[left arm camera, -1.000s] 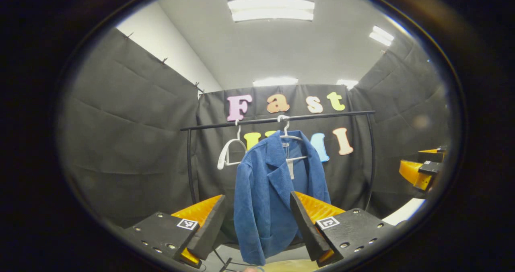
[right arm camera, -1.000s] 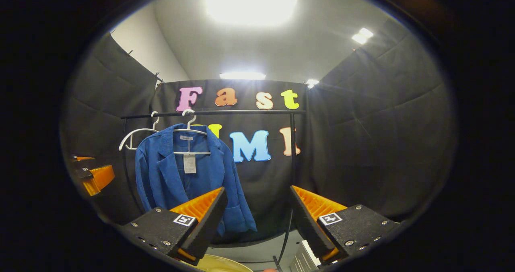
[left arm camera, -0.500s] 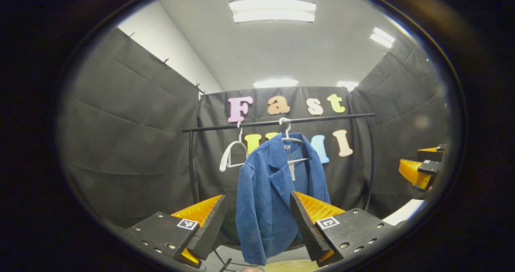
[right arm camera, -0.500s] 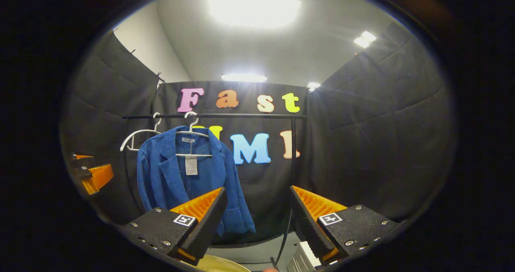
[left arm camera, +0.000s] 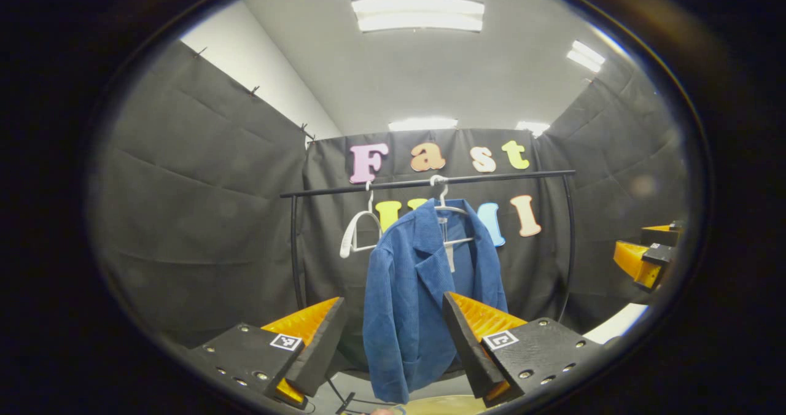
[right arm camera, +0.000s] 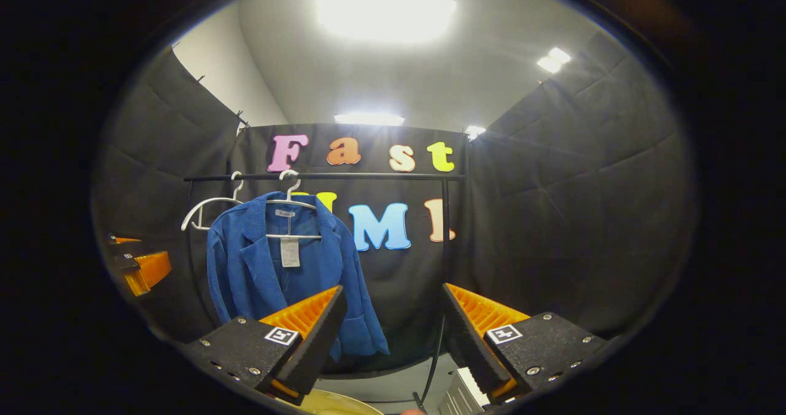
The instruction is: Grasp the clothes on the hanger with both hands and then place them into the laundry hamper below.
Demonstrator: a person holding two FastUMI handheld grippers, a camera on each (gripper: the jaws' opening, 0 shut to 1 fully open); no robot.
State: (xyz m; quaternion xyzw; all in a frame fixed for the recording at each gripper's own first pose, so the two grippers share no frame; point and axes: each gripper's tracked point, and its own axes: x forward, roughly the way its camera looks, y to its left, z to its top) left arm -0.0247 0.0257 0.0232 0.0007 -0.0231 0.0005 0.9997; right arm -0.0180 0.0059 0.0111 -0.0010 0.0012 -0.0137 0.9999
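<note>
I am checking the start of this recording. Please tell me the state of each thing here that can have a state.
blue jacket: hanging on a white hanger, front open, untouched.
spare white hanger: bare, hooked on the rail.
left gripper: open, holding nothing.
right gripper: open, holding nothing.
laundry hamper: a pale rim below; contents hidden.
ceiling lights: on.

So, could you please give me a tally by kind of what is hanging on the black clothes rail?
Blue jackets: 1, the blue jacket
White hangers: 2, the hanger under the jacket and the empty hanger beside it
Total: 3 things on the clothes rail
</note>
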